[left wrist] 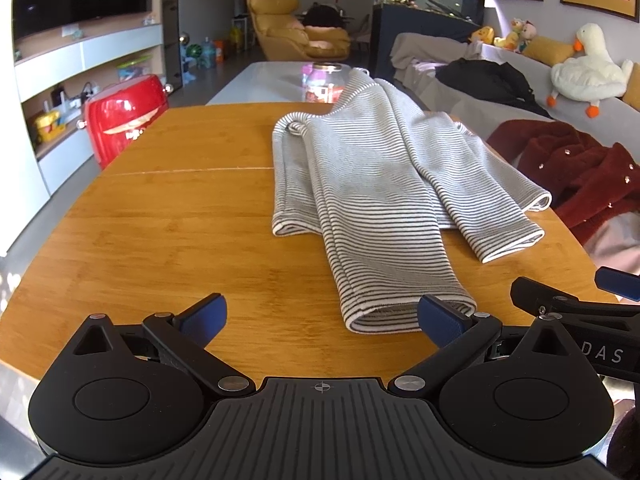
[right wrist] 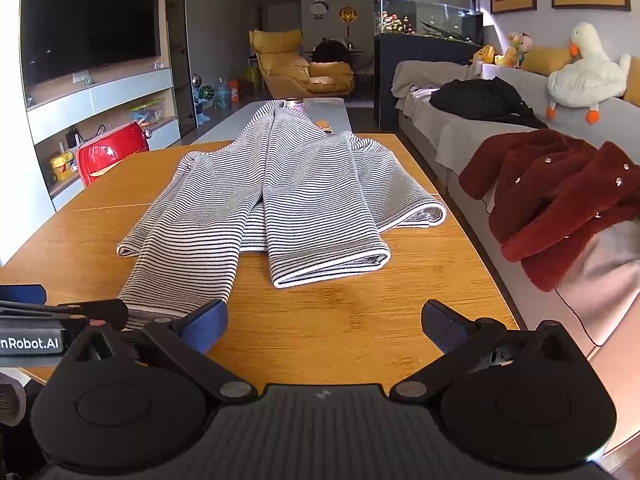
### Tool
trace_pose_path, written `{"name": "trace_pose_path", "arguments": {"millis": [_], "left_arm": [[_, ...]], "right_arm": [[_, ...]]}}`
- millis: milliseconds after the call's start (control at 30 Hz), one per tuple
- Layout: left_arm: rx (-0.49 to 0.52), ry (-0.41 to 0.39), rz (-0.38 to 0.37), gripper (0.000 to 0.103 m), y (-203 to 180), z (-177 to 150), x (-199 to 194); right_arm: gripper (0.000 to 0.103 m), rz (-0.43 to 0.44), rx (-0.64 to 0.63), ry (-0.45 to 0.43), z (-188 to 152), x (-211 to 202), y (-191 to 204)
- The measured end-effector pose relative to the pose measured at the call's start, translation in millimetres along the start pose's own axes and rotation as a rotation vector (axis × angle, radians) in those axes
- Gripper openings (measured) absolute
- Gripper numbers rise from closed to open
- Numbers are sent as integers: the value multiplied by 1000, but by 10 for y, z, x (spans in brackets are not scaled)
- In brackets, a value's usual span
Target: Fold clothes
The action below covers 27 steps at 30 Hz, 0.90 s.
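On the wooden table [left wrist: 160, 220], the striped garment [left wrist: 380, 184] lies lengthwise and partly folded, both sleeves laid down toward the near edge. Left gripper [left wrist: 322, 322]: jaws spread wide, empty, right pad just beside the longer sleeve cuff [left wrist: 400, 316]. Right gripper [right wrist: 324, 326]: jaws likewise spread, empty, over bare wood short of the shorter sleeve end [right wrist: 332, 264]. Recommended procedure: pinch both near ends together, lift evenly and carry them away toward the collar, keeping the layers aligned.

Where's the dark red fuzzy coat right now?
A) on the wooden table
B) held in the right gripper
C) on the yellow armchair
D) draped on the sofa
D: the dark red coat lies over the grey sofa beside the wooden table, apart from the striped garment.
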State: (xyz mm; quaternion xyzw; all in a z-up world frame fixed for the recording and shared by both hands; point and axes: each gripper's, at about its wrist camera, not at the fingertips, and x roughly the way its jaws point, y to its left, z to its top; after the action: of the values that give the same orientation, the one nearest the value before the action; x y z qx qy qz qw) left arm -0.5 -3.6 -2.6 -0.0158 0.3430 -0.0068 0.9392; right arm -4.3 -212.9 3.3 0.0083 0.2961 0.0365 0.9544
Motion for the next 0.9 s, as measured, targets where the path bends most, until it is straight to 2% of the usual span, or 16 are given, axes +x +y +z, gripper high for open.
{"name": "trace_pose_path", "arguments": {"millis": [267, 900], "left_arm": [[-12, 21, -14, 103, 31, 9, 57], [-29, 46, -16, 103, 65, 0, 121]], "right_arm": [[103, -4, -12, 29, -1, 43, 12], [103, -3, -15, 26, 10, 62, 19]]}}
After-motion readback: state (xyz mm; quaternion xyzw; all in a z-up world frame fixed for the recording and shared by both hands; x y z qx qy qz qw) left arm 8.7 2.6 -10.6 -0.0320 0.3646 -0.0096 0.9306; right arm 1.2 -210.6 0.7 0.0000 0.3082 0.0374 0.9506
